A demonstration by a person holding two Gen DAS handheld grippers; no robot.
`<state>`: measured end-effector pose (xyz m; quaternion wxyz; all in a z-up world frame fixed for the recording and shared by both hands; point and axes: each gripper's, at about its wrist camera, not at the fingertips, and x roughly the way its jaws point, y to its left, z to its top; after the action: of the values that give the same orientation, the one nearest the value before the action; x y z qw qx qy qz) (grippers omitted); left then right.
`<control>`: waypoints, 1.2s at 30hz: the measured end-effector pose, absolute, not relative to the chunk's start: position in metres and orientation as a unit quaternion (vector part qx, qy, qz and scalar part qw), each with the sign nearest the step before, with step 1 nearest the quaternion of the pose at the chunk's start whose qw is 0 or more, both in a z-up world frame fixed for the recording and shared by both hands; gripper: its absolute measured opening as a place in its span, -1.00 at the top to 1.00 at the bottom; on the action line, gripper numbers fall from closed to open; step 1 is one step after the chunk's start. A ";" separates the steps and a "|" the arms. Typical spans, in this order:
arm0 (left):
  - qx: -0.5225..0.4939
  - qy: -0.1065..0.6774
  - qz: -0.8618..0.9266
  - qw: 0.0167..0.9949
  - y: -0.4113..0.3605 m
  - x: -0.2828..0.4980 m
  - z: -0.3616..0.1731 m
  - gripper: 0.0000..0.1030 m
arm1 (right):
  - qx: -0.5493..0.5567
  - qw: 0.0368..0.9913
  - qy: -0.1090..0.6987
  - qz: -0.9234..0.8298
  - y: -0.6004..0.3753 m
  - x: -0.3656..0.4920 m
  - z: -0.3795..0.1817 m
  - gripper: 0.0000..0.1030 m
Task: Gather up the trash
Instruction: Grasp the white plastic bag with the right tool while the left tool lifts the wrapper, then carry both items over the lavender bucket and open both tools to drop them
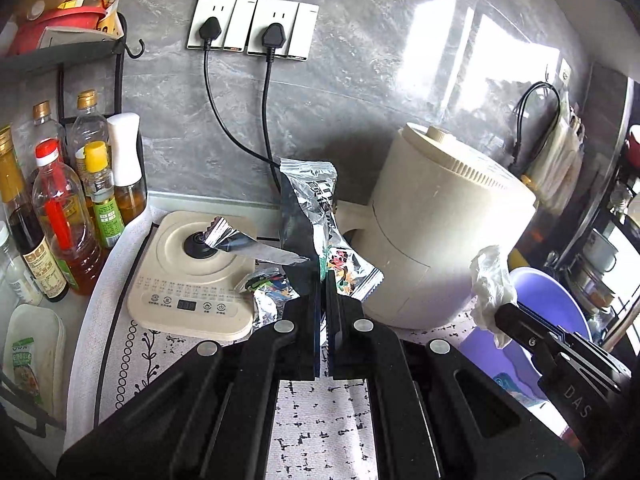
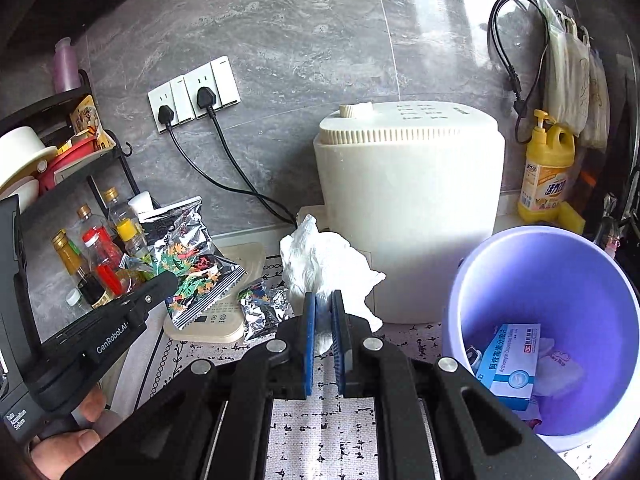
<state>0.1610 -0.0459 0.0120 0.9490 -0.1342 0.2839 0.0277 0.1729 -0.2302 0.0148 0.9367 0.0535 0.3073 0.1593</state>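
My left gripper [image 1: 323, 276] is shut on a silver foil snack wrapper [image 1: 310, 216] with colourful print and holds it up above the counter; the wrapper also shows in the right wrist view [image 2: 188, 264]. My right gripper [image 2: 323, 300] is shut on a crumpled white tissue [image 2: 324, 264], held left of the purple trash bin [image 2: 600, 264]; the tissue also shows in the left wrist view [image 1: 490, 284]. The bin holds a blue and white medicine box [image 2: 510, 364] and some paper. A second small crumpled foil wrapper [image 2: 264, 304] lies on the mat in front of the cream kettle base [image 1: 192, 276].
A cream air fryer [image 2: 408, 208] stands behind the grippers. Sauce and oil bottles [image 1: 60, 216] crowd the left under a black rack [image 1: 60, 52]. Two black plugs hang from wall sockets [image 1: 252, 26]. A yellow detergent bottle [image 2: 546, 172] is at the right. A patterned mat [image 1: 320, 420] covers the counter.
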 end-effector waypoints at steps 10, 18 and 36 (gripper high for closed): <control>-0.107 0.275 -0.063 0.953 -0.109 0.179 0.029 0.95 | 0.076 0.954 0.279 0.075 -0.288 0.159 0.034 0.82; -0.093 0.272 -0.123 0.950 -0.150 0.190 0.035 0.95 | 0.092 0.958 0.270 0.016 -0.326 0.153 0.038 0.82; -0.069 0.289 -0.219 0.929 -0.216 0.202 0.029 0.94 | 0.133 0.951 0.266 -0.084 -0.384 0.124 0.034 0.16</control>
<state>0.2023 -0.2162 0.0288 0.9293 -0.0691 0.2891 -0.2190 0.1239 -0.3836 0.0340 0.9509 0.1333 0.2663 -0.0843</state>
